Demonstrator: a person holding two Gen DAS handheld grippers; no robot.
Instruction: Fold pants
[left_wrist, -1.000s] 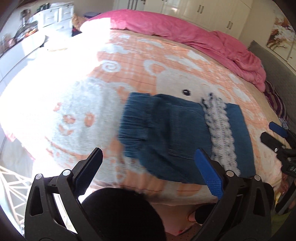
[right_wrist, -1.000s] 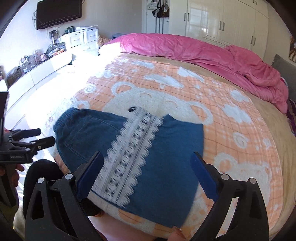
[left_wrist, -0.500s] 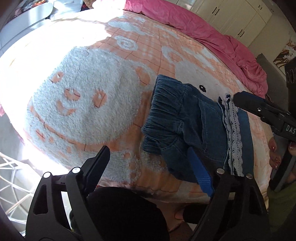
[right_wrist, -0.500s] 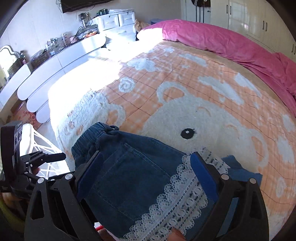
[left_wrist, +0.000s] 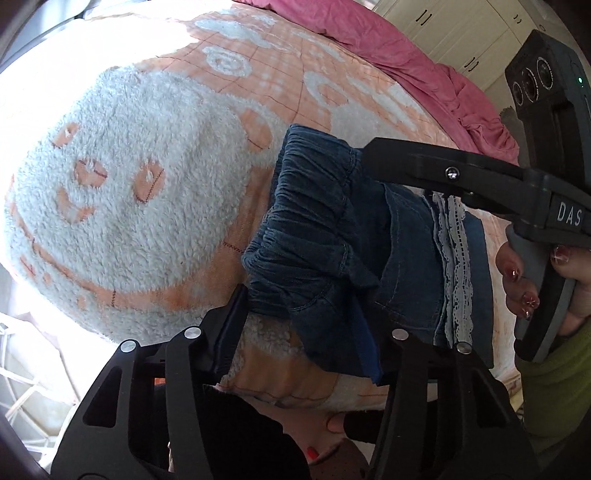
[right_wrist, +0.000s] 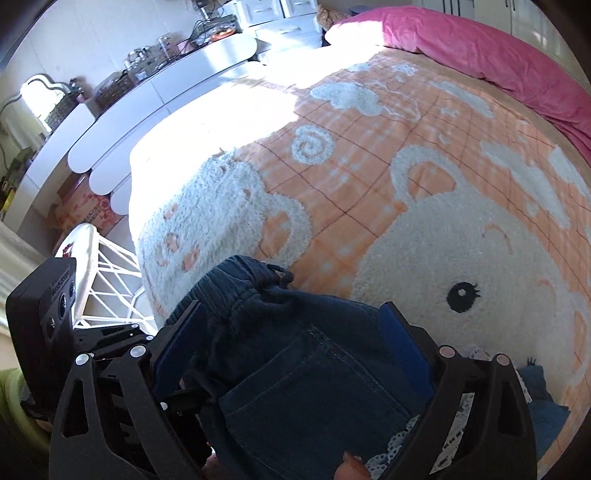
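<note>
Folded blue denim pants (left_wrist: 332, 243) with a white lace trim (left_wrist: 456, 258) lie near the front edge of the bed. The elastic waistband (left_wrist: 306, 206) faces left. My left gripper (left_wrist: 301, 332) is open, its jaws straddling the near corner of the waistband end. In the right wrist view the pants (right_wrist: 306, 369) lie between the jaws of my right gripper (right_wrist: 291, 347), which is open over the far part of the waistband. The right gripper also shows in the left wrist view (left_wrist: 461, 173), reaching in from the right.
The bed carries an orange and white fleece bear blanket (right_wrist: 424, 192) and a pink duvet (right_wrist: 480, 55) at the far side. A white scalloped shelf unit (right_wrist: 155, 99) and a white wire rack (right_wrist: 107, 280) stand left of the bed.
Both grippers have moved in and down onto the waistband end of the pants. The right gripper swung left across the pants. Both jaws look narrower than before.
</note>
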